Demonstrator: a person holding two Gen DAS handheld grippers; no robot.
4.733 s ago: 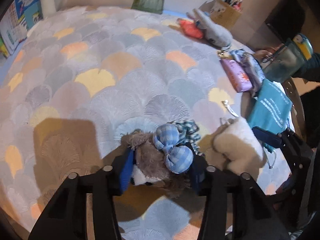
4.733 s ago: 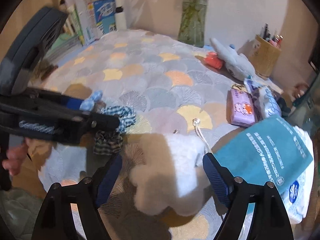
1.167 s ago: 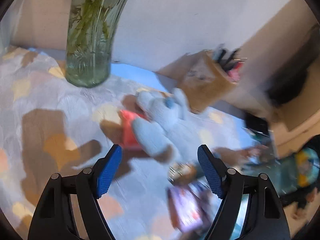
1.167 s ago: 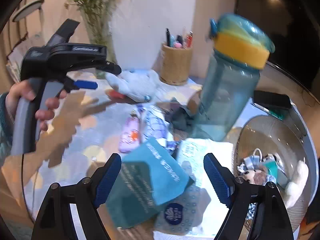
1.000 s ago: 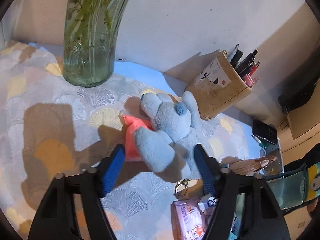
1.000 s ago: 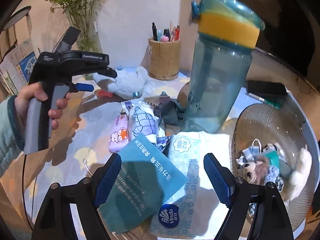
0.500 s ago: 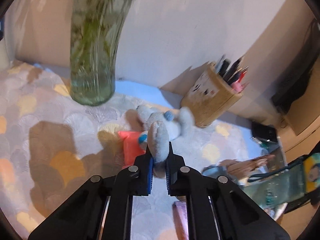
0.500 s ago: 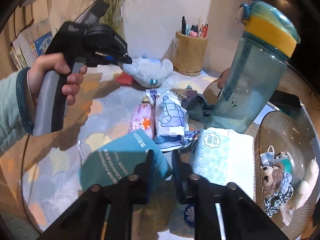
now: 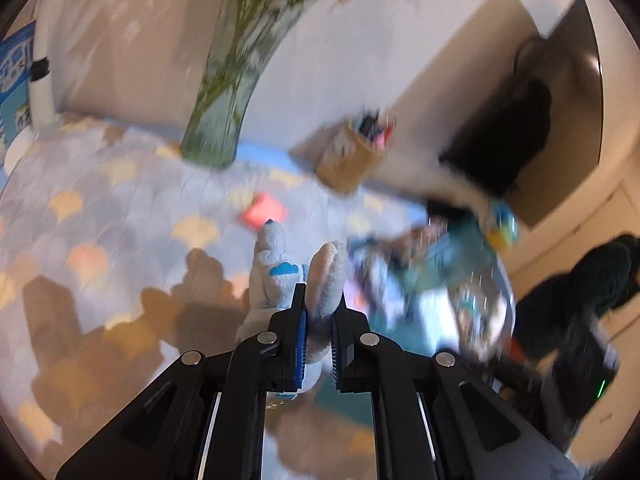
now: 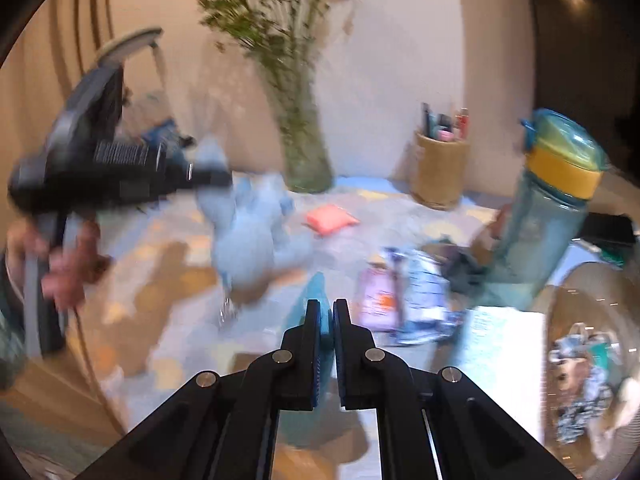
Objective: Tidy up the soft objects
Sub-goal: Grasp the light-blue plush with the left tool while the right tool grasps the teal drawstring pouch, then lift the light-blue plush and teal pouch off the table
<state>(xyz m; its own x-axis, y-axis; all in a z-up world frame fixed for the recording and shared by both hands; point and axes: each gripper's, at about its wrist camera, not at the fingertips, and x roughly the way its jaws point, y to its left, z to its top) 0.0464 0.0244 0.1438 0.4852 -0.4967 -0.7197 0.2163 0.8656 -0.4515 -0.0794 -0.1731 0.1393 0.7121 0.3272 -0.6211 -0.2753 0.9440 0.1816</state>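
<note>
My left gripper is shut on the light blue plush toy and holds it lifted above the table; in the right wrist view the toy hangs from that gripper at the left, blurred. My right gripper is shut on the edge of a teal pouch, raised off the table. A round mesh basket at the right holds a brown bear plush and a white plush.
A glass vase with branches, a pen holder and a teal water bottle stand at the back. A red pouch, a purple tissue pack, a blue-white packet and a white tissue pack lie on the patterned cloth.
My left gripper has lifted the blue plush off the table and swung it left, uncovering the red pouch. My right gripper has closed on the teal pouch and raised it.
</note>
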